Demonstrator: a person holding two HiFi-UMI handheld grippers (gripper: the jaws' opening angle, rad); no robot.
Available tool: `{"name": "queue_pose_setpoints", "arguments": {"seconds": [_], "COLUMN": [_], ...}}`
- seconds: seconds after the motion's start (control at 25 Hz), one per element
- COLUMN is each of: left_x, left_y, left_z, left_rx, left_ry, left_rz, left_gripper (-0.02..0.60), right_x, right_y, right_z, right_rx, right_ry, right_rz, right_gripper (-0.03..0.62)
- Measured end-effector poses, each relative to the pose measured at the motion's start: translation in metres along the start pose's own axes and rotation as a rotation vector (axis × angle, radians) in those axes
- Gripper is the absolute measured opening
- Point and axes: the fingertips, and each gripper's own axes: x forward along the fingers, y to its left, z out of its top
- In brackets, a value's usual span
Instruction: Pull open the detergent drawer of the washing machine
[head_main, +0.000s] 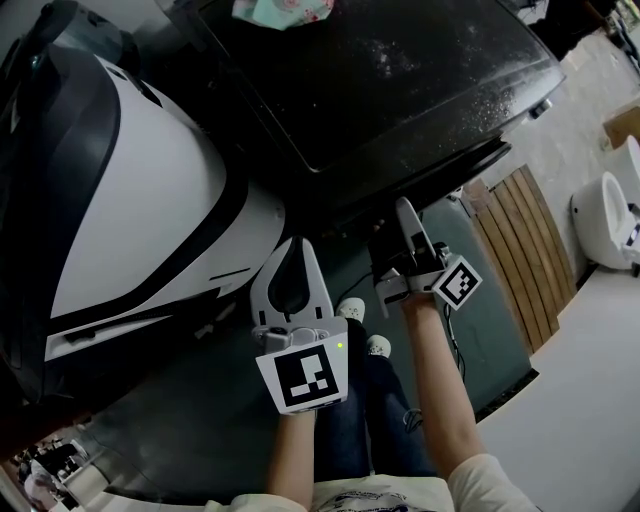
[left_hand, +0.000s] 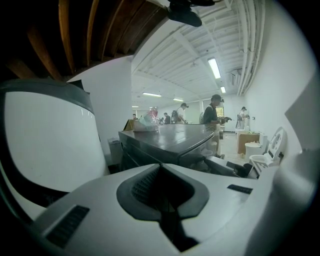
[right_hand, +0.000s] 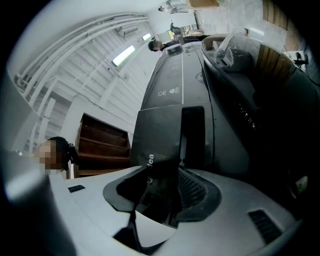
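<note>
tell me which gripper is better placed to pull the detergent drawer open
Right. The right gripper is up at the front of the washing machine with the drawer panel between its parted jaws. The left gripper hangs back beside it, jaws together, nothing between them.

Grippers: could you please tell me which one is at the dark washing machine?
The right gripper: it reaches the washing machine's front, with the drawer panel between its jaws. The left gripper hangs apart from it, jaws together.
</note>
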Motion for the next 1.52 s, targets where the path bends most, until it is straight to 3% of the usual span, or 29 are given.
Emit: {"name": "queue_pose_setpoints", "arguments": {"seconds": [1.52], "left_x": [-0.017], "left_y": [-0.010], "left_z": [-0.002], "left_rx": [0.000], "left_ry": [-0.004], "left_rz": [0.007], "left_gripper": [0.014], "right_x": [-0.032], "right_y": [0.010], "right_z": [0.001], "right_rx": [-0.003], "right_ry": [-0.011], "right_rz": [0.003], "right_gripper": [0.173]}}
